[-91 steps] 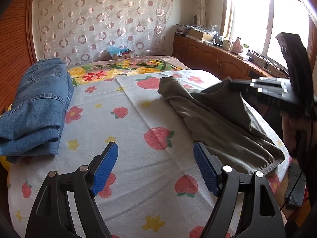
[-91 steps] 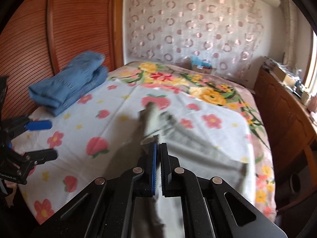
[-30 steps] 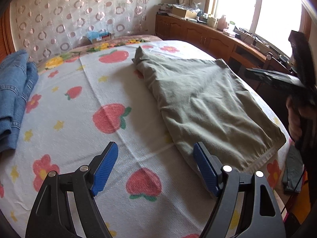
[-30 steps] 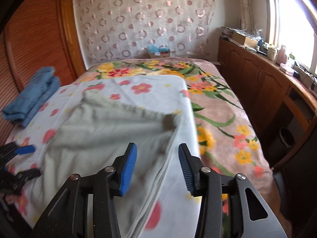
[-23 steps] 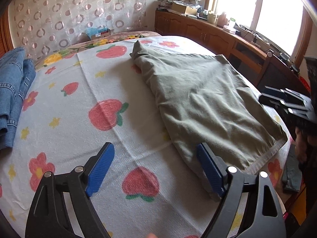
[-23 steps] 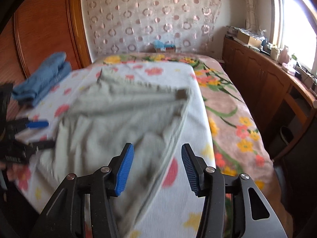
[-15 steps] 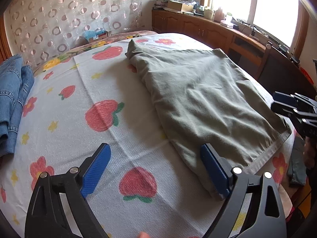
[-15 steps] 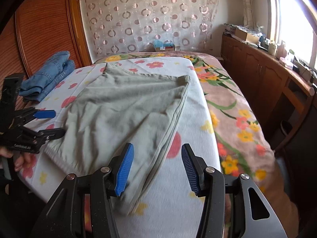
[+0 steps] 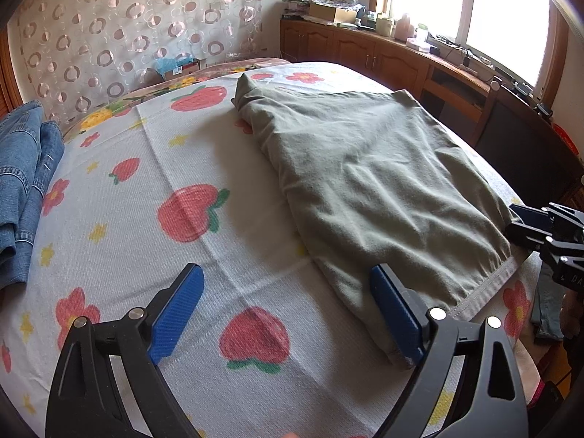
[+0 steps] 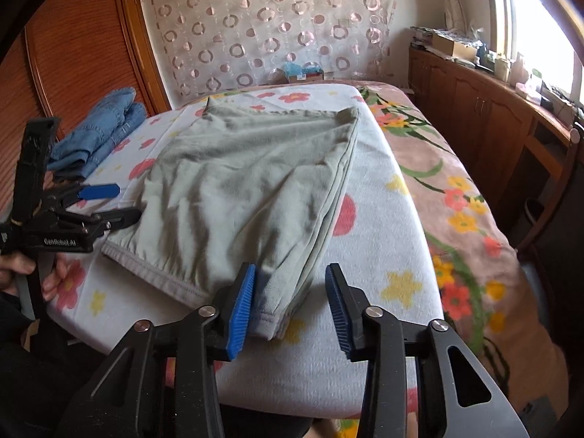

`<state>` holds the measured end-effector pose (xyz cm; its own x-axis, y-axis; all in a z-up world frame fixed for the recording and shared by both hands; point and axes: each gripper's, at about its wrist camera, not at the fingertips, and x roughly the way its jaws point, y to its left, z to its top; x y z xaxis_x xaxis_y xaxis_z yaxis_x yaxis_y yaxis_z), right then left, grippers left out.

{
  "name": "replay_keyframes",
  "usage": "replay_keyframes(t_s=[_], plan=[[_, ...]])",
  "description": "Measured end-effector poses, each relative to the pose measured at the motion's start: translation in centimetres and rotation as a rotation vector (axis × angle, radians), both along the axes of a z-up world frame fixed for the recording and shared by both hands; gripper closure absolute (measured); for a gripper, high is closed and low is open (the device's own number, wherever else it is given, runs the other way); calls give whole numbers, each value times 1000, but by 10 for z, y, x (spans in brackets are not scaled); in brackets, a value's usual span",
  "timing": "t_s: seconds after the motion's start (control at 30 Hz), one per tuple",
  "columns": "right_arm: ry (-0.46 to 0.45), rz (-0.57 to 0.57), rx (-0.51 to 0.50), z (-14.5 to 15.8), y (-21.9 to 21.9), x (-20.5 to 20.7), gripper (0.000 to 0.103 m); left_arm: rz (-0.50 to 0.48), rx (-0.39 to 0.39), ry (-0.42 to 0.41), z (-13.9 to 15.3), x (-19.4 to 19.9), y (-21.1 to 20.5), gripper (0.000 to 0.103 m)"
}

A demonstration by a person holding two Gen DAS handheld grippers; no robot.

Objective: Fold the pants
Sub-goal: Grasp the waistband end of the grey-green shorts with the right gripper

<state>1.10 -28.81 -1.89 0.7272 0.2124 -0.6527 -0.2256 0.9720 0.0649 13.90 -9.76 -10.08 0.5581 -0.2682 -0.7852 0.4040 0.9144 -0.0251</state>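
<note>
Olive-green pants lie folded lengthwise on a white strawberry-print sheet, waistband toward me. In the right wrist view the pants stretch away from the near bed edge. My left gripper is open and empty, its right finger at the near-left waistband corner. My right gripper is open, its fingers on either side of the near-right waistband corner, above the sheet. The left gripper also shows in the right wrist view, and the right gripper in the left wrist view.
Folded blue jeans lie at the far left of the bed, also seen in the right wrist view. A floral blanket covers the bed's right side. Wooden cabinets run under the window. A wooden wall panel stands at left.
The right gripper let go of the pants and opened. The pants dropped flat on the bed. Both grippers came down to the waistband's near corners.
</note>
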Motion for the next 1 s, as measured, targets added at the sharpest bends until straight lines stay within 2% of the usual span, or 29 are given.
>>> replay_keyframes(t_s=[0.23,0.67,0.87,0.93,1.0], plan=[[13,28,16,-1,5,0,89,2,0,-1,0,-1,1,10],[-16,33,-26,-7,11,-5,89,-9,14,3,3,-7,5,11],[-19,30,-20,-7,10,-6,89,-64,-80,-3,14,-21,2,27],[-22,31,-19,-7,9,-7,89,-71,-93,-5,15,-23,0,34],[-23,33,-16,-7,8,-7,89,-76,-104,4,15,-23,-3,47]])
